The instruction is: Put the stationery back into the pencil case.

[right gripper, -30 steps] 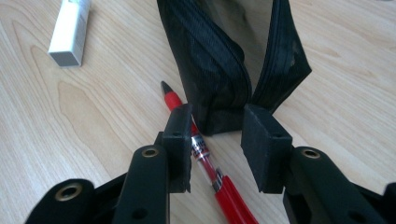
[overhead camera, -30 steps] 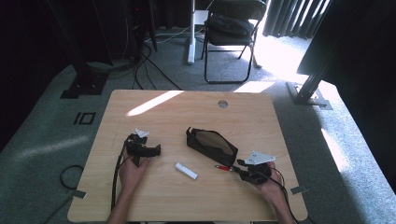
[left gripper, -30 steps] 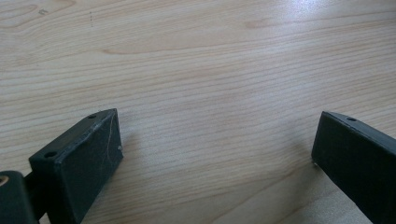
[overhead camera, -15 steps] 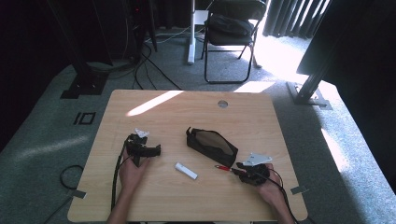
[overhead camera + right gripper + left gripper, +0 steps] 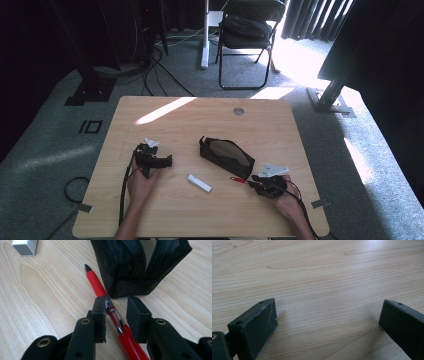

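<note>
Pick-up just begun: right hand-held gripper (image 5: 115,312) has been closing its jaws around the red plastic pen (image 5: 98,288), one still clear, pen lying on worktop (image 5: 165,125) touching the open black mesh pouch (image 5: 135,267); bagging outstanding; left hand-held gripper (image 5: 327,317) open, empty.

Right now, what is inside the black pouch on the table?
The pouch is unzipped, and the high view shows a pale brownish lining through the opening, with no item visible. Its deeper corners are covered by the black fabric, so something could hide there.
</note>
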`<state>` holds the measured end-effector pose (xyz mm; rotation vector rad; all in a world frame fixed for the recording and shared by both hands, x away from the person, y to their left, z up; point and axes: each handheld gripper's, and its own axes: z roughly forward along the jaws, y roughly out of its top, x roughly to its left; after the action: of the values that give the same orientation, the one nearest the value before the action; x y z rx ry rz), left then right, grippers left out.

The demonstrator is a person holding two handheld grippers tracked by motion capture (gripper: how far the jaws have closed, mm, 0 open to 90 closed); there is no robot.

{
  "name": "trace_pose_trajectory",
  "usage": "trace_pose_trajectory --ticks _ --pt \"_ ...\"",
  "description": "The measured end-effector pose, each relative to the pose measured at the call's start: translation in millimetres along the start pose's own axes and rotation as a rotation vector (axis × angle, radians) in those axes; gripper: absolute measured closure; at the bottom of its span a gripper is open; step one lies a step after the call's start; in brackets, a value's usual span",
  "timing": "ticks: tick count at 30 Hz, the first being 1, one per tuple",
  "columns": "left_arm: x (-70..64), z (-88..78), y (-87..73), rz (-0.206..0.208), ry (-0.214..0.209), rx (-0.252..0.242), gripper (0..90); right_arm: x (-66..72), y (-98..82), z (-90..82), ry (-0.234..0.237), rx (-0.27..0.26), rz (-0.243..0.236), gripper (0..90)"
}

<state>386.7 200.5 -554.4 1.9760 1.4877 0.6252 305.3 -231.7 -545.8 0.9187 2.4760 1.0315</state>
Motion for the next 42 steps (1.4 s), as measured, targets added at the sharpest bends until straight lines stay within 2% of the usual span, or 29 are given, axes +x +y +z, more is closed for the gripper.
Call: trace_pose_trajectory --ticks 6,11,18,32,42 --pt "-0.1 0.0 0.0 -0.001 0.0 0.0 2.0 0.7 -0.5 4.6 0.009 0.023 -0.002 71.0" --pt "0.0 0.0 0.0 0.0 0.0 0.0 1.9 1.6 -1.1 4.0 0.027 0.028 -0.004 76.4" --pt "0.0 0.0 0.0 0.0 0.0 0.0 2.0 4.9 -2.4 2.3 0.044 0.031 -0.009 78.0" --pt "0.0 0.0 0.0 0.0 0.0 0.0 2.0 10.4 1.2 2.8 0.037 0.054 -0.044 79.4" --pt "0.0 0.0 0.0 0.001 0.0 0.0 1.9 11.2 -0.1 2.5 0.043 0.042 -0.044 79.7"
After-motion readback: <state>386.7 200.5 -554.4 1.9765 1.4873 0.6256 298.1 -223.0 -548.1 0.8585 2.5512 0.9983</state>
